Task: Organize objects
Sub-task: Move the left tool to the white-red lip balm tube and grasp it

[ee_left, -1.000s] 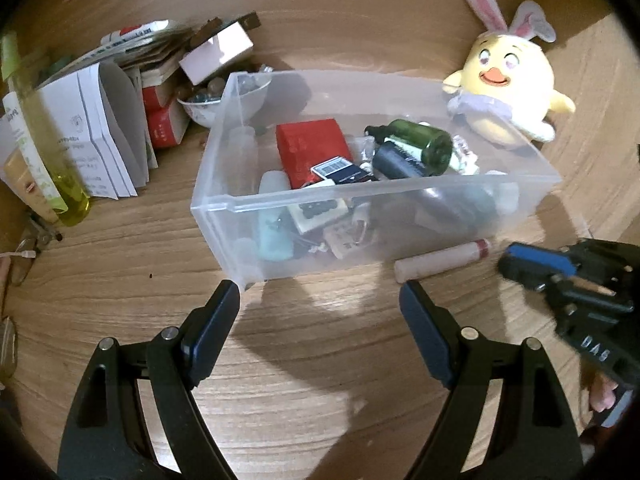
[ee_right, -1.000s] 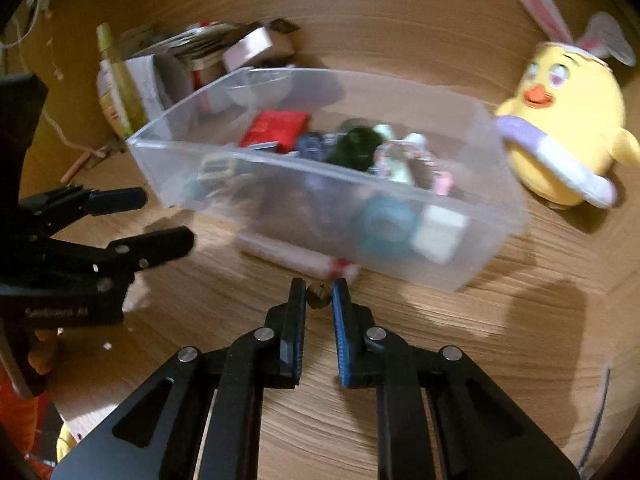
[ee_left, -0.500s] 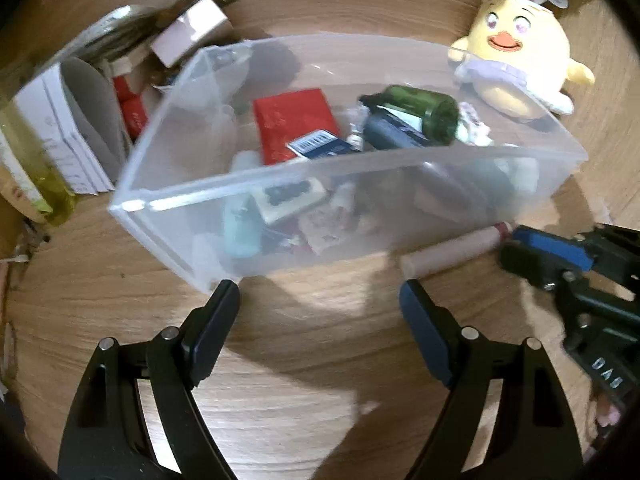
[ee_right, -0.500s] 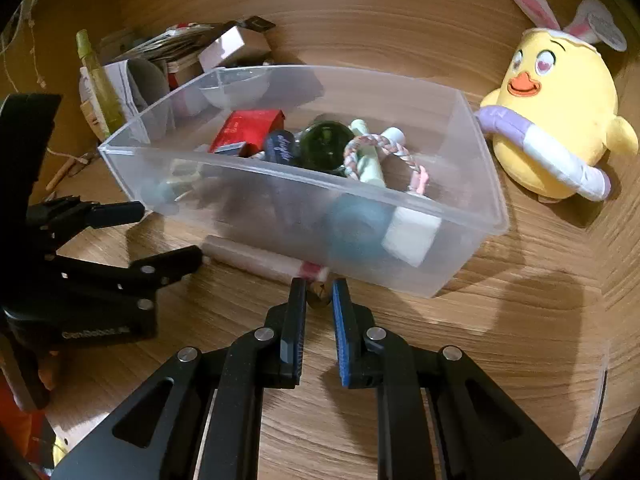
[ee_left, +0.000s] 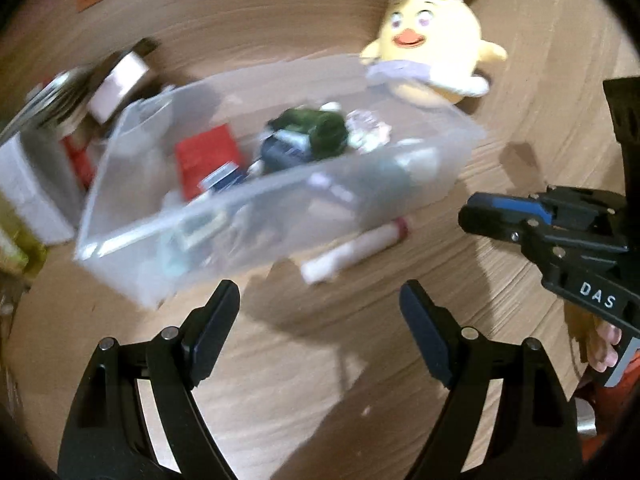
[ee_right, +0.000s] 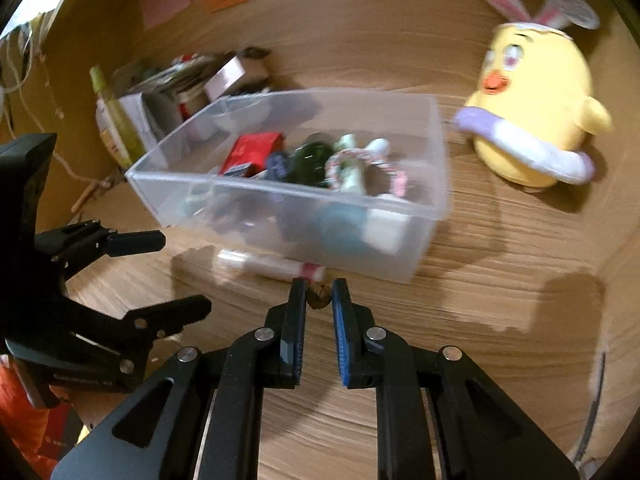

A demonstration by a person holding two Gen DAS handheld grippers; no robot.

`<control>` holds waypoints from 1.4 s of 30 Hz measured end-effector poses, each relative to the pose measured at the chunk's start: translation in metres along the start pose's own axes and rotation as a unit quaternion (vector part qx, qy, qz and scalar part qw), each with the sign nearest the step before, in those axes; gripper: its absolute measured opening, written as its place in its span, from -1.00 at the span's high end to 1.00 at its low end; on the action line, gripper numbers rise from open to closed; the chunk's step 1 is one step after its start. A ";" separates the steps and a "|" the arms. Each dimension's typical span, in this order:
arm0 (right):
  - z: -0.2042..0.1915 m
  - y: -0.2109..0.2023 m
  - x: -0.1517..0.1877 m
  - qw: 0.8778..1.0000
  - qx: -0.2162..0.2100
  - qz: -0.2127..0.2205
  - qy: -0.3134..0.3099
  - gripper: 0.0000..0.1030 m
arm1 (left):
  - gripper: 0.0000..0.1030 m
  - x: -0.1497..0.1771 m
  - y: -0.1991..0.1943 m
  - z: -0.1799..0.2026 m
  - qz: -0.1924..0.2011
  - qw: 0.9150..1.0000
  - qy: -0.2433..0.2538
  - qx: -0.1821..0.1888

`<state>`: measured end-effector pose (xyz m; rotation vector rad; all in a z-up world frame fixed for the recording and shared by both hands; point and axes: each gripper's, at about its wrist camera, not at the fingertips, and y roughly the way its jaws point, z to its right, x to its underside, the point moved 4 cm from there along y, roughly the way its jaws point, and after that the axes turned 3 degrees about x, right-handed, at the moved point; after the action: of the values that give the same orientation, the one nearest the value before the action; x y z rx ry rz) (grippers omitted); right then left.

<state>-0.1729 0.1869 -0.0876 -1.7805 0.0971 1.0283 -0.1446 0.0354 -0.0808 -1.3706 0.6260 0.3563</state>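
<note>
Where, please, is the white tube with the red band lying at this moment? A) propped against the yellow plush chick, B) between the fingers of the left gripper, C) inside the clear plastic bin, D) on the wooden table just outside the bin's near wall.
D: the white tube lies on the wooden table along the near wall of the clear bin, outside it, with nothing gripping it.

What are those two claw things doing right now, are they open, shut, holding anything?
Left gripper: open wide, nothing between its fingers.
Right gripper: shut on a small brownish object at its tips; too small to identify.
</note>
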 end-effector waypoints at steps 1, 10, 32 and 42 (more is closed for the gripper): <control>0.006 -0.005 0.001 1.000 0.000 0.002 0.009 0.77 | -0.60 -0.004 0.003 0.002 -0.003 1.000 0.005 0.005; 0.025 -0.022 0.005 1.000 0.009 0.014 0.026 0.77 | -0.40 -0.009 0.024 0.022 -0.036 0.998 0.025 0.050; 0.023 -0.029 -0.001 0.999 -0.002 0.029 0.027 0.77 | 0.72 0.003 0.031 0.058 -0.033 0.995 0.085 0.048; 0.000 -0.039 -0.021 0.998 -0.010 0.059 0.002 0.77 | 0.72 0.013 -0.011 0.035 0.018 0.999 0.029 0.028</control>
<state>-0.1671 0.1972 -0.0449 -1.8122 0.1974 1.1134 -0.1206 0.0659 -0.0774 -1.3218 0.7049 0.3264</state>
